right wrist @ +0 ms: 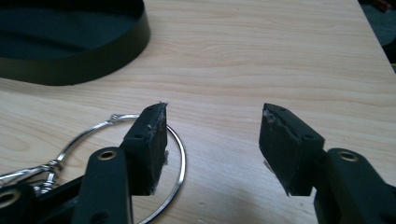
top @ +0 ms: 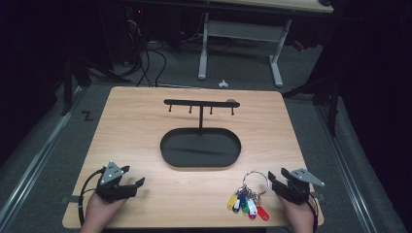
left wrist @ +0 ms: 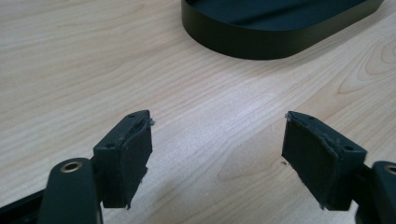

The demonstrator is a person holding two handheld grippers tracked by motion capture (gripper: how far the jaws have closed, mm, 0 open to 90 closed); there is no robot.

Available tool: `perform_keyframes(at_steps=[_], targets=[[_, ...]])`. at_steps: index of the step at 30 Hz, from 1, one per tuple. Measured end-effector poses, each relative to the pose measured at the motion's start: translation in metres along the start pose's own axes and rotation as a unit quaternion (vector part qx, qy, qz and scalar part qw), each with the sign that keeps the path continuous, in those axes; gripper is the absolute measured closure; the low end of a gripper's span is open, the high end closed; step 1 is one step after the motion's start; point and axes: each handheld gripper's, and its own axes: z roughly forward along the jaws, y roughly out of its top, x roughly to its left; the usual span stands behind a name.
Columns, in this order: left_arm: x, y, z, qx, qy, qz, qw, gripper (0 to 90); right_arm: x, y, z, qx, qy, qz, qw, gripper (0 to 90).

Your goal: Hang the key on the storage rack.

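Note:
A bunch of keys with coloured tags (top: 245, 202) lies near the table's front right, its large metal ring (top: 256, 173) toward the stand. A black key stand has an oval tray base (top: 200, 147) and a hook bar (top: 200, 103) on a post, at the table's middle. My right gripper (top: 276, 175) rests open just right of the ring. In the right gripper view the ring (right wrist: 180, 154) passes under the left jaw of that gripper (right wrist: 214, 108). My left gripper (top: 132, 175) is open at the front left, with bare wood between its jaws (left wrist: 218, 116).
The wooden table (top: 145, 126) has bare surface around the stand. The tray's black wall (left wrist: 261, 37) lies ahead of the left gripper, and also ahead-left of the right gripper (right wrist: 93, 60). Beyond the table stand a white desk frame (top: 240, 43) and cables on the floor.

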Motion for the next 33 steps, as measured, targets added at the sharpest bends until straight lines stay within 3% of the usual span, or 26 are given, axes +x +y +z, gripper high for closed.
perform_keyframes(at_steps=[3, 6, 8, 13, 14, 17, 20, 21, 22, 25, 27, 28, 29, 30, 31, 32, 33], targets=[[-0.001, 0.0, -0.001, 0.0, -0.001, 0.005, 1.0, 24.6, 0.003, 0.006, 0.0, 0.006, 0.007, -0.005, 0.9999, 39.5], [0.0, 0.0, -0.003, -0.004, -0.001, 0.004, 1.0, 24.7, 0.007, 0.017, 0.0, 0.033, 0.029, -0.007, 0.999, 42.7], [0.002, 0.0, -0.003, -0.004, 0.0, 0.003, 1.0, 24.6, 0.008, 0.021, 0.002, 0.06, 0.036, -0.029, 0.9971, 43.0], [0.004, 0.0, -0.004, -0.007, 0.001, -0.004, 1.0, 24.3, 0.009, 0.027, 0.006, 0.088, 0.044, -0.045, 0.9941, 43.4], [0.004, 0.0, -0.005, -0.008, 0.003, -0.005, 0.9999, 24.2, 0.012, 0.03, 0.009, 0.104, 0.047, -0.062, 0.9915, 43.1], [0.004, 0.0, -0.006, -0.008, 0.001, -0.01, 0.9999, 24.2, 0.015, 0.033, 0.011, 0.119, 0.049, -0.086, 0.988, 42.5], [0.004, 0.0, -0.005, -0.008, 0.001, -0.013, 0.9999, 24.2, 0.016, 0.036, 0.015, 0.152, 0.058, -0.094, 0.9822, 38.7], [0.004, 0.0, -0.004, -0.006, 0.002, -0.014, 0.9999, 24.2, 0.016, 0.036, 0.015, 0.152, 0.058, -0.094, 0.9822, 38.7], [0.005, -0.001, -0.004, -0.005, 0.002, -0.015, 0.9999, 24.2, 0.017, 0.038, 0.017, 0.172, 0.057, -0.098, 0.9786, 37.4], [0.005, 0.0, -0.004, -0.005, 0.002, -0.015, 0.9999, 24.2, 0.017, 0.04, 0.019, 0.182, 0.061, -0.099, 0.9763, 37.0], [0.005, 0.0, -0.005, -0.006, 0.002, -0.014, 0.9999, 24.2, 0.018, 0.043, 0.021, 0.204, 0.061, -0.097, 0.9723, 36.3], [0.005, 0.0, -0.005, -0.006, 0.002, -0.014, 0.9999, 24.2, 0.018, 0.043, 0.021, 0.204, 0.061, -0.097, 0.9723, 36.3], [0.006, 0.0, -0.005, -0.007, 0.002, -0.016, 0.9998, 24.2, 0.02, 0.045, 0.022, 0.222, 0.063, -0.112, 0.9665, 36.5], [0.006, 0.001, -0.005, -0.009, 0.002, -0.016, 0.9998, 24.2, 0.021, 0.046, 0.023, 0.229, 0.063, -0.117, 0.9643, 36.5], [0.006, 0.001, -0.005, -0.009, 0.002, -0.016, 0.9998, 24.2, 0.021, 0.046, 0.023, 0.229, 0.063, -0.117, 0.9643, 36.5], [0.006, 0.001, -0.004, -0.008, 0.002, -0.016, 0.9998, 24.2, 0.023, 0.048, 0.024, 0.246, 0.064, -0.127, 0.9587, 36.5], [0.006, 0.001, -0.004, -0.006, 0.001, -0.015, 0.9999, 24.2, 0.023, 0.049, 0.024, 0.251, 0.065, -0.131, 0.9568, 36.4]])
